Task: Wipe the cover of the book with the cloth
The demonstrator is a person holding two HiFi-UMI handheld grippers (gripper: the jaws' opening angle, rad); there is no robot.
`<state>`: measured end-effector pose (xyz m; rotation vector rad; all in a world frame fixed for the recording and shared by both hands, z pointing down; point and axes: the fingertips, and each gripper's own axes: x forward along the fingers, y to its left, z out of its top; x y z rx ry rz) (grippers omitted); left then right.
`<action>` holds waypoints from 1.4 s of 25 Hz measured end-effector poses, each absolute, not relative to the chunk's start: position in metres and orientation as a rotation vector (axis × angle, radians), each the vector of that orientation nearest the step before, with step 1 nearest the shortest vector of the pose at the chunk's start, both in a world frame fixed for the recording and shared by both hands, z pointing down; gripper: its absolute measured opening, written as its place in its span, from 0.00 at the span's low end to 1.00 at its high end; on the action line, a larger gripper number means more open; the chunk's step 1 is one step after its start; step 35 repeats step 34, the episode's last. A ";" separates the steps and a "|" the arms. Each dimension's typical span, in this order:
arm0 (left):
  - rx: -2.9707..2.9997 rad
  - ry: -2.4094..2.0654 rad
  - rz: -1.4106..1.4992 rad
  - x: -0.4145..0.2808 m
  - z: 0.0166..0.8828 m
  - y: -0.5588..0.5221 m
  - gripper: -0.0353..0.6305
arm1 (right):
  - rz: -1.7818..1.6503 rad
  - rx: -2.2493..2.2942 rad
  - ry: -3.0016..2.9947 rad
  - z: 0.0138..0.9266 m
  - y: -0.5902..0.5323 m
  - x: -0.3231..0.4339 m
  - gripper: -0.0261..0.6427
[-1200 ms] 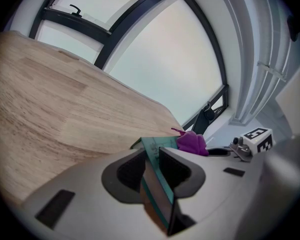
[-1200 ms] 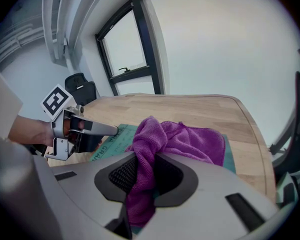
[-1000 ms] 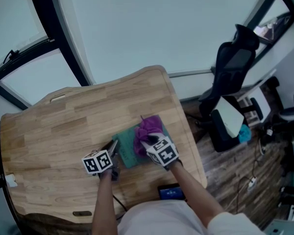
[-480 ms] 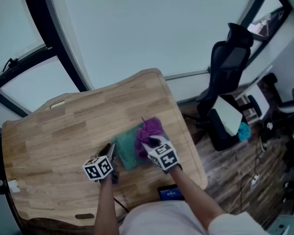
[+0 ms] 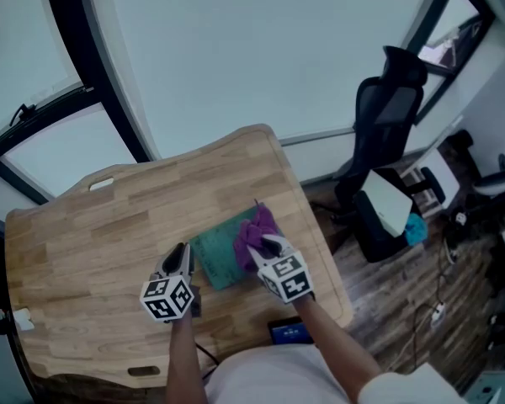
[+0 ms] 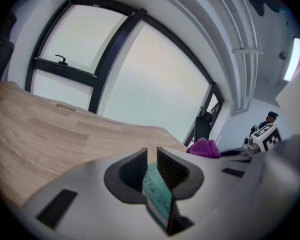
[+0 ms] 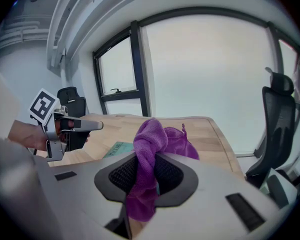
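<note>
Teal book (image 5: 217,257) at frame centre on wooden table (image 5: 101,217), cover facing up. Left gripper (image 5: 183,254) jaws just closing, now clamped on book's left edge. Right gripper (image 5: 263,244) pinches purple cloth (image 5: 256,228), bunched over book's right part.

Left gripper view only: white print on book edge (image 6: 158,198) between jaws. Head view only: office chair (image 5: 389,116) at right.

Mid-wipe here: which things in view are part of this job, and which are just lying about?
In the job: teal book; purple cloth, clamped in the right gripper; left gripper, jaws just closed further, the book's edge between them.
Lying about: office chair; dark screen device at the wooden table's near edge.
</note>
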<state>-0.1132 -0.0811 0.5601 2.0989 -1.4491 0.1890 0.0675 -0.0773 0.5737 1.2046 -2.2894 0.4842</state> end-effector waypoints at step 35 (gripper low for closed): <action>2.329 -1.582 0.224 -0.103 0.494 -0.043 0.06 | 0.318 1.403 -2.394 0.511 -0.043 0.077 0.16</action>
